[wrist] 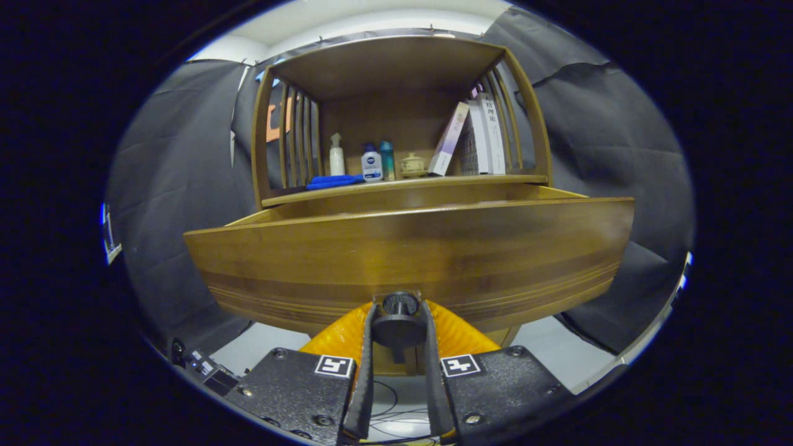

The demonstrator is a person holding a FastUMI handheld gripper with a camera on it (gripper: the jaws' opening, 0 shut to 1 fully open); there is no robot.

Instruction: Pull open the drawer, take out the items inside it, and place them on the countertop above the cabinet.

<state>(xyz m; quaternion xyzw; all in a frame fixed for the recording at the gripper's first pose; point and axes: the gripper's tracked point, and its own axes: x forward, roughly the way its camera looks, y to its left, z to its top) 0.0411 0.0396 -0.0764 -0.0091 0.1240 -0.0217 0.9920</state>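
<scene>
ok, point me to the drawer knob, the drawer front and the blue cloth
drawer knob (399,322), gripper view, its round head between the fingers
drawer front (409,254), gripper view, panel middle
blue cloth (334,181), gripper view, its middle, on the countertop

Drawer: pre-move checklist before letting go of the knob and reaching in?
1. Gripper grip: both fingers press the knob - ok.
2. Drawer pulled out from the cabinet: ok, its side walls show behind the front panel.
3. Drawer open far enough for reaching in: cannot tell.
4. Items inside drawer: cannot tell, front panel hides the interior.
5. Free space on countertop: partly ok; blue cloth, bottles, a small pot and books stand there, and the front strip looks bare.
</scene>
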